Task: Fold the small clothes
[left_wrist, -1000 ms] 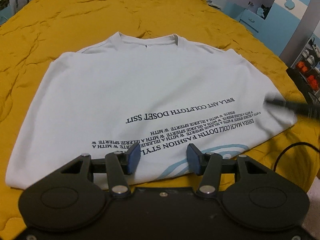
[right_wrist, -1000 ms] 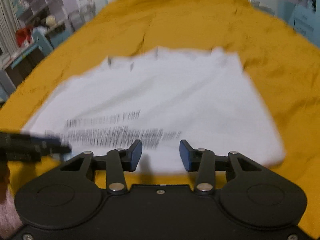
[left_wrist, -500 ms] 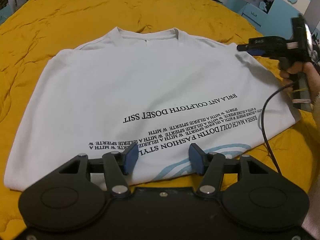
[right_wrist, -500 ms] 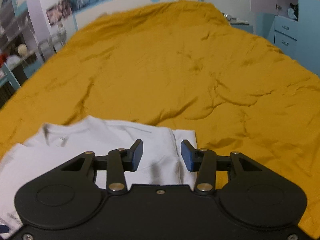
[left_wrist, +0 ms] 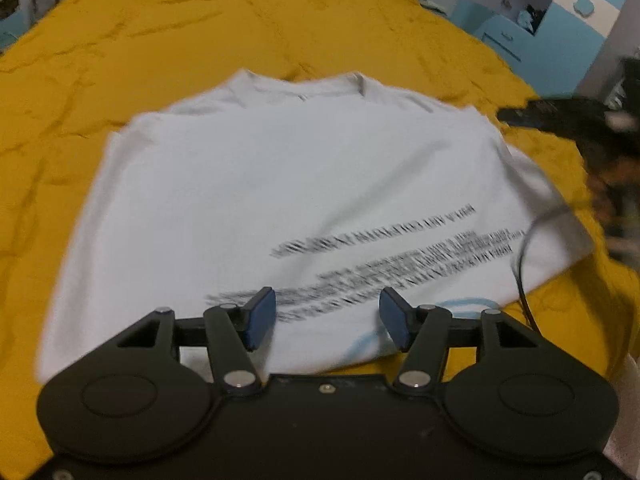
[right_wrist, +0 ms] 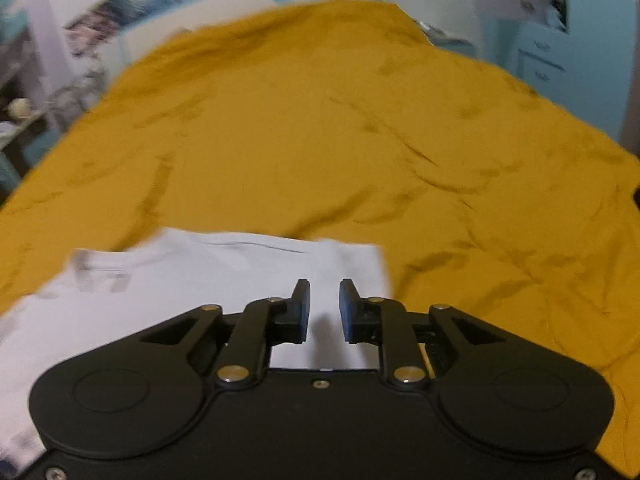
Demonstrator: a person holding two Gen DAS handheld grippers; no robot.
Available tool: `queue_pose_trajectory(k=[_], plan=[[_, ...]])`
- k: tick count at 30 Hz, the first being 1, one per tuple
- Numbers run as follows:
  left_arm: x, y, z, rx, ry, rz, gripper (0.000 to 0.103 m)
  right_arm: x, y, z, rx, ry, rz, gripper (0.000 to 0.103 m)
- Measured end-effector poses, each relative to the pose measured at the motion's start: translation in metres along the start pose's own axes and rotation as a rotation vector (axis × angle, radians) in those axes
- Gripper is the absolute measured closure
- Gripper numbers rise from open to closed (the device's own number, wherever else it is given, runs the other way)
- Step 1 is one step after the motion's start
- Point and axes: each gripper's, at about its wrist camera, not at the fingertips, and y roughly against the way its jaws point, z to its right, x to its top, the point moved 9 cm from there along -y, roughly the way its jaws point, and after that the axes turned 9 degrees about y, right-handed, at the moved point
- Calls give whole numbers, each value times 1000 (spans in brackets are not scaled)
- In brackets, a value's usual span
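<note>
A white t-shirt (left_wrist: 280, 184) with black print lies flat on the yellow bedspread (left_wrist: 200, 20), sleeves folded in and collar at the far end. My left gripper (left_wrist: 327, 312) is open and empty, above the shirt's printed near end. My right gripper (right_wrist: 323, 307) hovers over the shirt's far right shoulder corner (right_wrist: 352, 264); its jaws stand a narrow gap apart with nothing between them. It also shows blurred in the left wrist view (left_wrist: 560, 116), at the shirt's right shoulder. The shirt (right_wrist: 160, 288) fills the lower left of the right wrist view.
The yellow bedspread (right_wrist: 400, 140) stretches far beyond the shirt. Blue cabinets and drawers (left_wrist: 520, 20) stand at the bed's right. Shelves and clutter (right_wrist: 24, 112) stand at its left. A black cable (left_wrist: 524, 264) hangs over the shirt's right edge.
My right gripper has gone from the shirt's near end to its far right shoulder, and its jaws have narrowed. My left gripper has shifted left and opened wider.
</note>
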Motion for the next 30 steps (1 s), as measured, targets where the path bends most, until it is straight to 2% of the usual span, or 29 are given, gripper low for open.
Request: queue_pose_trajectory(k=[2, 4, 6, 11, 13, 15, 18, 24, 30], plan=[[9, 12, -17, 16, 7, 21, 42, -2, 21, -41, 66, 88, 11, 83], [19, 23, -40, 48, 23, 37, 42, -11, 38, -89, 137, 187, 15, 71], [27, 32, -63, 80, 33, 47, 42, -24, 51, -141, 220, 270, 6, 65], [45, 48, -120, 142, 85, 72, 42, -64, 74, -251, 372, 480, -19, 62], [50, 49, -136, 147, 110, 70, 42, -81, 82, -292, 407, 580, -10, 56], [56, 46, -151, 152, 130, 63, 42, -99, 88, -329, 443, 675, -4, 56], [64, 37, -168, 142, 165, 41, 42, -115, 88, -366, 445, 789, 11, 56], [71, 14, -180, 121, 191, 12, 42, -131, 73, -407, 350, 963, 47, 56], [88, -11, -176, 116, 160, -13, 42, -124, 69, -416, 334, 975, 48, 56]])
